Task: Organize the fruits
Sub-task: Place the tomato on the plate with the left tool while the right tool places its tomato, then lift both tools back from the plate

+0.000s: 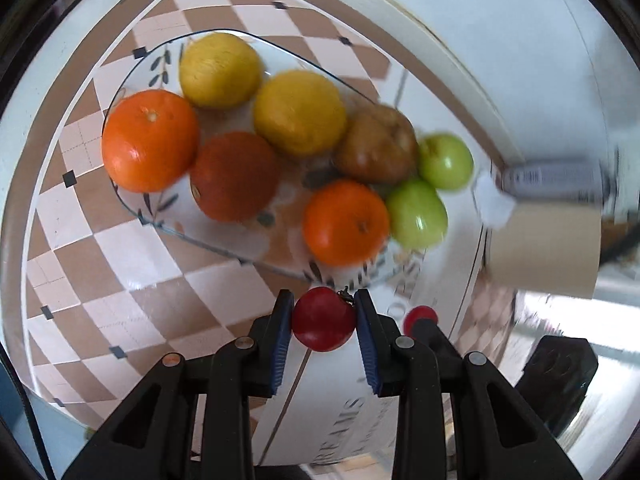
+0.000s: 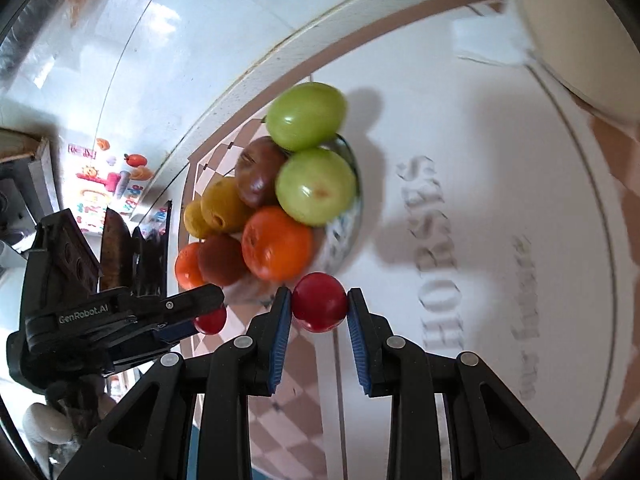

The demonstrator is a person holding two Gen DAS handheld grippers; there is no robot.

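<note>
My left gripper (image 1: 323,316) is shut on a small red fruit (image 1: 323,319) and holds it just before the near rim of a glass plate (image 1: 132,80). The plate holds oranges (image 1: 150,140), yellow citrus (image 1: 219,69), a brown fruit (image 1: 376,144) and two green fruits (image 1: 416,214). My right gripper (image 2: 319,304) is shut on another small red fruit (image 2: 319,302) next to the same plate (image 2: 348,216). The left gripper (image 2: 192,312) shows in the right wrist view with its red fruit (image 2: 211,320). The right gripper's red fruit (image 1: 420,317) shows in the left wrist view.
The table has a white and brown checked cloth (image 1: 120,280) with grey lettering (image 2: 436,256). A cardboard box (image 1: 548,248) stands to the right of the plate. A white wall edge (image 1: 400,12) runs behind the table.
</note>
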